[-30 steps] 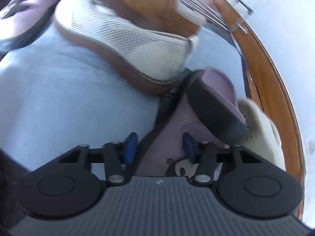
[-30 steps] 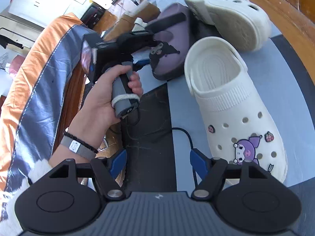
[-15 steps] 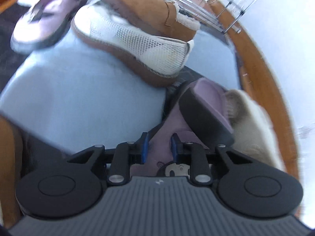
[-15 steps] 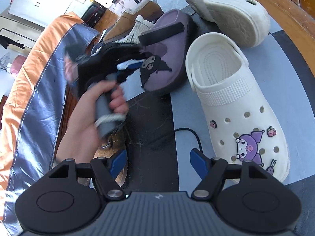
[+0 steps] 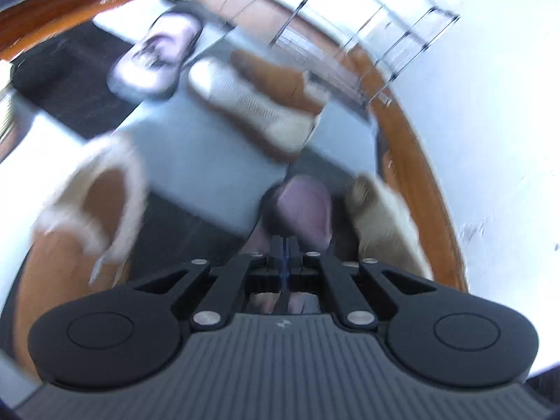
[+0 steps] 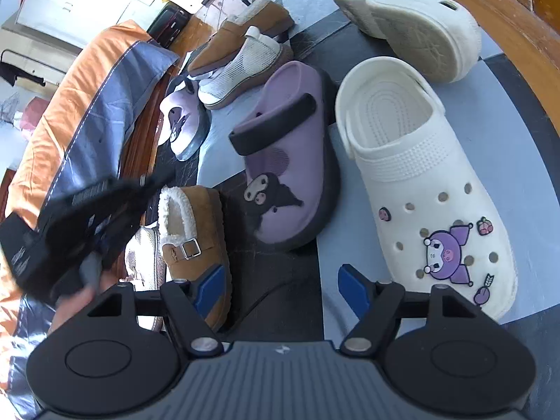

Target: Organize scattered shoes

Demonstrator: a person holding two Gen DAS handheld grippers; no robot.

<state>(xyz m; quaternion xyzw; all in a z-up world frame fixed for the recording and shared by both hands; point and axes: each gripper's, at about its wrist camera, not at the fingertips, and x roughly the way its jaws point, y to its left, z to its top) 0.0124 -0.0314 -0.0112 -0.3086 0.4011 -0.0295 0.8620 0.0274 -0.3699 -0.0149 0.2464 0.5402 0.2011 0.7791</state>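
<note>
the dark purple thick-soled clog with a black strap and a cartoon face [image 6: 290,161] lies flat on the grey and black floor mat [image 6: 280,297], its long axis running from the near toe up to the far heel, sole down. just beside it on the right lies a cream perforated clog with purple charms [image 6: 423,189], parallel, toe near; a second cream clog [image 6: 413,24] lies tipped on its side behind, sole showing. on its left stand a tan fleece-lined slipper with a buckle [image 6: 196,241], a pale lilac slide [image 6: 182,119], a white mesh shoe [image 6: 241,66] and another tan slipper [image 6: 238,35]. the left gripper [image 5: 285,248] has just been closing and its blue pads meet with nothing between them (its view is blurred). the right gripper [image 6: 280,288] hangs with jaws wide apart, empty, over the mat.
</note>
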